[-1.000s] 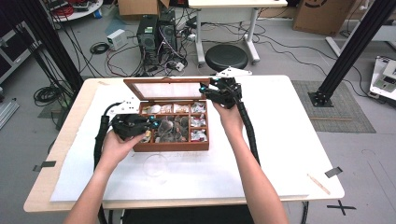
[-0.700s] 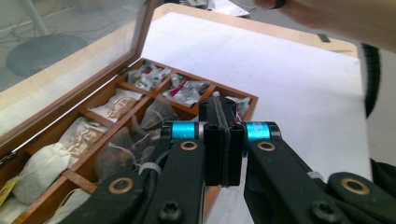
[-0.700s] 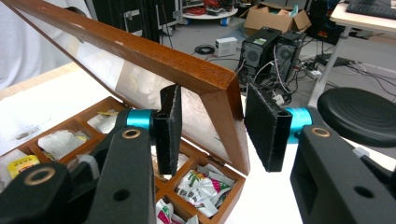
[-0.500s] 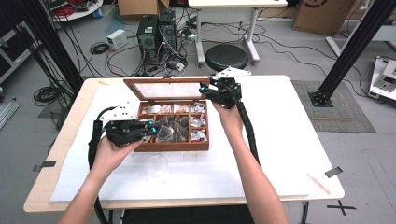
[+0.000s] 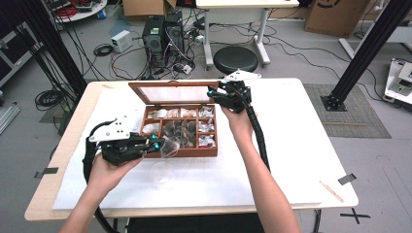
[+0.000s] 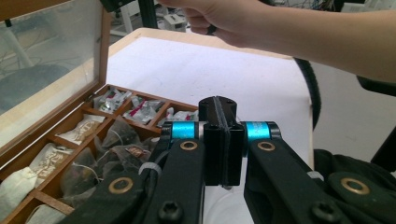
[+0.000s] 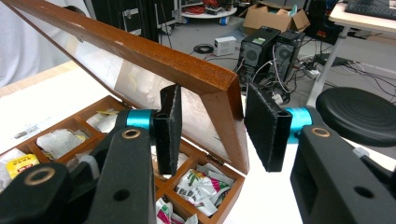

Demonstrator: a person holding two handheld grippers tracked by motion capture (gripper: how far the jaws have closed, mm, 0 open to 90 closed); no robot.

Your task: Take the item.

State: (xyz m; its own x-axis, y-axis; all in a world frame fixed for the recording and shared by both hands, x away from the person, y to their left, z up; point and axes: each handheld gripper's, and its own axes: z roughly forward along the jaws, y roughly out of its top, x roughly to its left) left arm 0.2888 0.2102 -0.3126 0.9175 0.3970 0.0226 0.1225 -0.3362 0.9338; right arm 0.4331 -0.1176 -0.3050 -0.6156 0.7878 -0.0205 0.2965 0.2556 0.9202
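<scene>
In the high view, the print on the sachets in the wooden tea box (image 5: 180, 151) is too small to read. The left gripper (image 6: 219, 179) hides that box's near corner in the left gripper view, where the glass lid (image 6: 49, 51) is cut off at 10 o'clock. In the right gripper view, the lid's frame covers part of the gap between the right gripper (image 7: 211, 135) jaws, and the person's sleeve (image 7: 28, 39) is cropped at 9 o'clock.

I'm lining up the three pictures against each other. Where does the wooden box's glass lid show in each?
High view: lid upper centre, tilted open behind the compartments.
Left gripper view: lid upper left.
Right gripper view: lid slanting across the left and centre, its corner between open jaws.
Shared landmark: red-green sachets.
</scene>
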